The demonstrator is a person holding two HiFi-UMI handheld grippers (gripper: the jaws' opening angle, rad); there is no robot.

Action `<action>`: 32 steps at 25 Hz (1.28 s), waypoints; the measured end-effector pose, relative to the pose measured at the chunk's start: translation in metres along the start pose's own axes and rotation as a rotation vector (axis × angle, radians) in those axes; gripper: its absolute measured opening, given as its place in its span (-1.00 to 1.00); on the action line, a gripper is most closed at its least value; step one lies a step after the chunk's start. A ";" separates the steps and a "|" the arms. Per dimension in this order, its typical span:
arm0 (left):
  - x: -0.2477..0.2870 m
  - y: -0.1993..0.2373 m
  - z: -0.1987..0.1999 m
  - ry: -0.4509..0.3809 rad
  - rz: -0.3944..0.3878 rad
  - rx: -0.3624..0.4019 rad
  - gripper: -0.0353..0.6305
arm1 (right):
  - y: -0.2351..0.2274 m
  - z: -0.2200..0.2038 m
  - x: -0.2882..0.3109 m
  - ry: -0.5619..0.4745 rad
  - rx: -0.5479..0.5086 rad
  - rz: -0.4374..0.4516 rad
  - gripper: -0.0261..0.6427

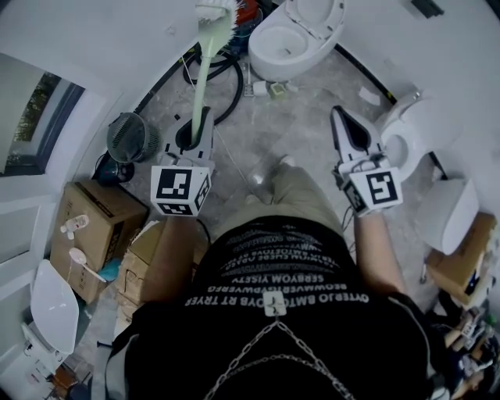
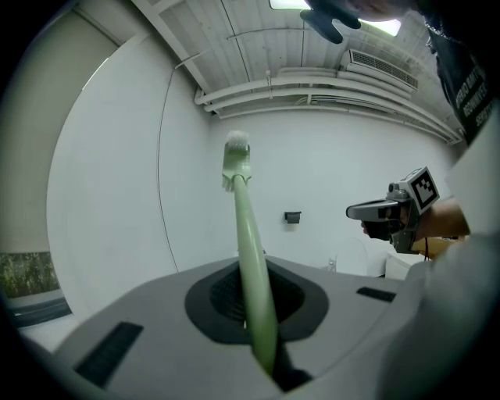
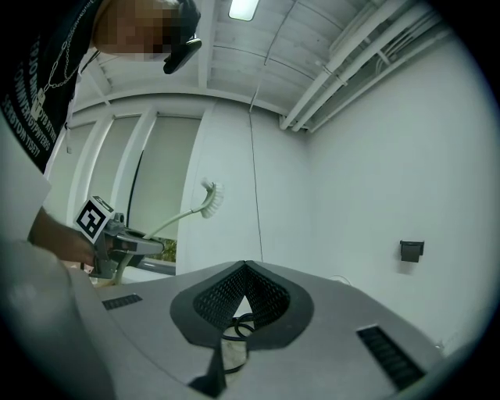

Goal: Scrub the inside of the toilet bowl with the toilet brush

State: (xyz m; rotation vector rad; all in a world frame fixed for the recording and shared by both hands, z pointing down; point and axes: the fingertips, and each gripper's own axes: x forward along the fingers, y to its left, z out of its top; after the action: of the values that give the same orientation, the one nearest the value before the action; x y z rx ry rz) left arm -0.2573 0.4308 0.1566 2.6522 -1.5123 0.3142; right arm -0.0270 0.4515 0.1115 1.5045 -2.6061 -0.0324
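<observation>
A: Which step is it?
B: Bringing the brush. The left gripper [image 1: 194,131] pinches the toilet brush [image 1: 208,66], its head up, well apart from the toilet bowl [image 1: 283,45]. The right gripper [image 1: 341,117] is pressed together, empty.
A: Next?
B: I think, lower it into the toilet bowl.

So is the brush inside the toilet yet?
Out. The left tongs hold the toilet brush up in the air; in the head view its bristles are left of the toilet bowl, not in it.

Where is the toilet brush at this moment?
Head view, left side: the toilet brush is clamped in the left gripper, its green handle reaching the top edge, bristles just left of the open toilet.
</observation>
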 end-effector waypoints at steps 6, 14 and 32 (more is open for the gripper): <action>0.002 0.008 0.000 -0.023 0.085 -0.003 -0.89 | -0.011 -0.004 0.005 -0.023 -0.001 0.009 -0.92; 0.017 0.001 -0.004 0.018 0.036 0.016 -0.89 | -0.022 -0.019 0.017 0.017 0.019 0.011 -0.92; 0.085 0.007 0.003 0.080 0.018 0.006 -0.89 | -0.081 -0.036 0.066 0.067 0.032 0.027 -0.92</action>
State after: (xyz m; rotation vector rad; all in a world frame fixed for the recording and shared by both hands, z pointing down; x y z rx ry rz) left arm -0.2206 0.3555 0.1710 2.5987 -1.5148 0.4213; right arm 0.0143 0.3558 0.1469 1.4545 -2.5852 0.0609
